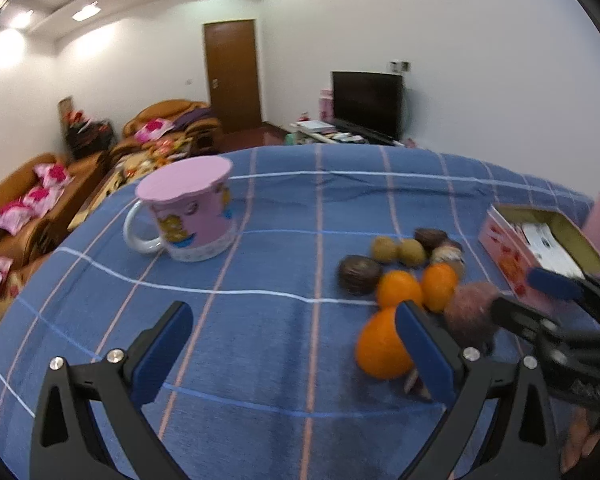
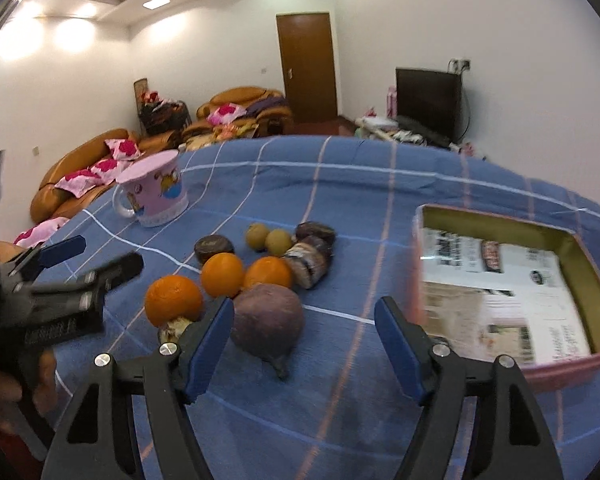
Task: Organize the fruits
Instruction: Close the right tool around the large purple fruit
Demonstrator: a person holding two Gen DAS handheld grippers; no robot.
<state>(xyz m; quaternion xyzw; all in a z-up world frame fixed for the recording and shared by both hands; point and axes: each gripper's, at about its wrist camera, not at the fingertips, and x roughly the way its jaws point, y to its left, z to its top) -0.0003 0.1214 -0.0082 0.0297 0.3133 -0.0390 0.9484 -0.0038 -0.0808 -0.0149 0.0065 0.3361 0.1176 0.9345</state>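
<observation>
Both units are standing with jaws spread wide, holding nothing. The left hand-held gripper [image 1: 294, 344] is hovering over the blue checked tabletop [image 1: 260, 320], its right finger overlapping the nearest orange [image 1: 380, 346]. The right hand-held gripper [image 2: 304, 344] is framing the purple fruit [image 2: 268, 322] at its 11 o'clock. The fruit cluster [image 2: 268, 264] is lying at 9 o'clock from the open pink box [image 2: 500, 280], apart from it. A pink mug [image 1: 192, 216] is sitting at 10 o'clock from the cluster.
</observation>
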